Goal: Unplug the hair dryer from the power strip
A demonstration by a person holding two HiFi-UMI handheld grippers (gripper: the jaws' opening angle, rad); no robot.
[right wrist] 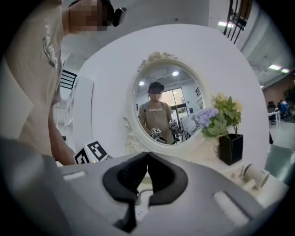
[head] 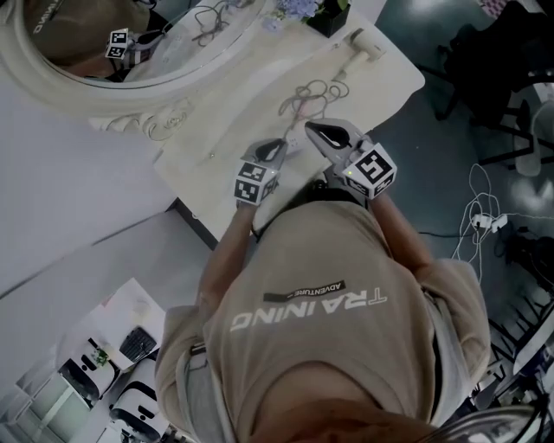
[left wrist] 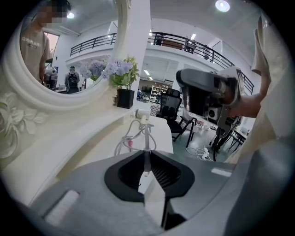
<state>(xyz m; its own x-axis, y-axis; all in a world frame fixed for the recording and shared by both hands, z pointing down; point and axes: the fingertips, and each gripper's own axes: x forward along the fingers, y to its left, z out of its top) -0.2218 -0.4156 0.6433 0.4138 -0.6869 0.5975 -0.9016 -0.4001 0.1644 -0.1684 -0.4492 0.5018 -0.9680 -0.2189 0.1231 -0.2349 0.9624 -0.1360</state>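
Left claw (left wrist: 146,155) pinches strip (left wrist: 154,203), its length running along the jaws toward dryer (head: 362,45) at table's (head: 234,147) far end. Right claw (right wrist: 147,156) pressed shut, higher, just beside; whether plug is out, unclear.

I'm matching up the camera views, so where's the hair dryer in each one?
Head view: hair dryer upper right.
Left gripper view: hair dryer centre, beyond the jaws.
Right gripper view: hair dryer lower right.
Shared landmark: black flower pot near it.
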